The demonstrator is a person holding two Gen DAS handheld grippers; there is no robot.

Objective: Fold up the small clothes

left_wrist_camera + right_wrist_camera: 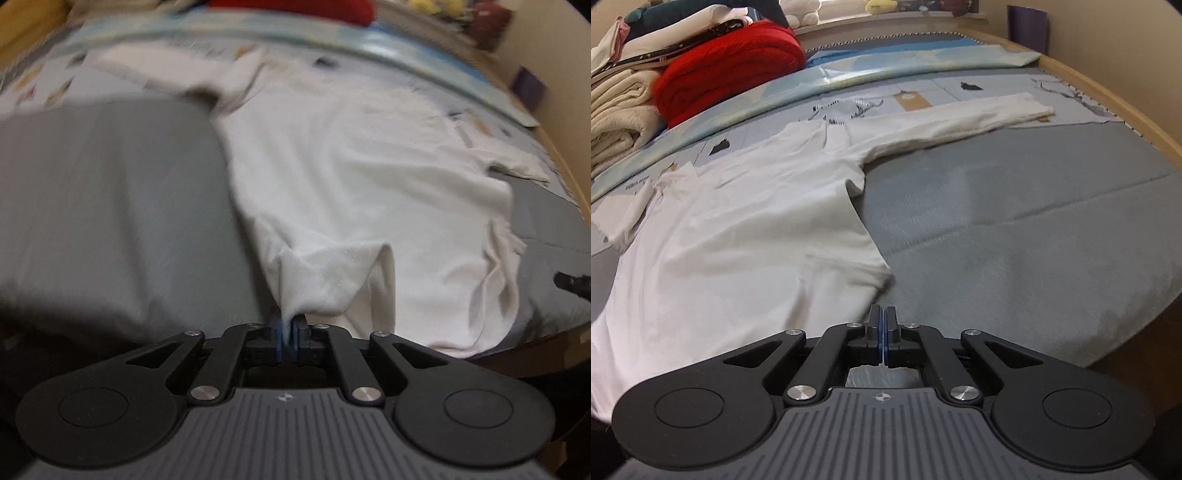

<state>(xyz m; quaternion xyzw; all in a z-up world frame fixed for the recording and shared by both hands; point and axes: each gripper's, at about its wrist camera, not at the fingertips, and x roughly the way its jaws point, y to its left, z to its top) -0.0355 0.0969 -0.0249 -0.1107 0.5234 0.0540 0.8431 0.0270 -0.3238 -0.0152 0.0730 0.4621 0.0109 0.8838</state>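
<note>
At the near edge of the bed, left hand-held gripper is clamped on a pinch of the white long-sleeve shirt – hem corner by the look of it, fabric tented up from the grey cover into the pads. Left view is smeared, so detail there is soft.

Right hand-held gripper has its jaws fully together, but I can't see cloth between them; the other hem corner lies just beside and ahead of the tips. My read is a missed or slipped grab.

Further out: the shirt's body is spread roughly flat, a few wrinkles, no fold in it. One sleeve is stretched out sideways in the right view, well apart from the grippers. Sleeve on the opposite side is bunched near the collar, too blurred to say more.

Far end: red blanket and a stack of folded linens against the headboard side, not touching the shirt.

Status, judging from this: layout done, first fold barely started. Left: regrab right corner, fold sleeves in, fold the body.
</note>
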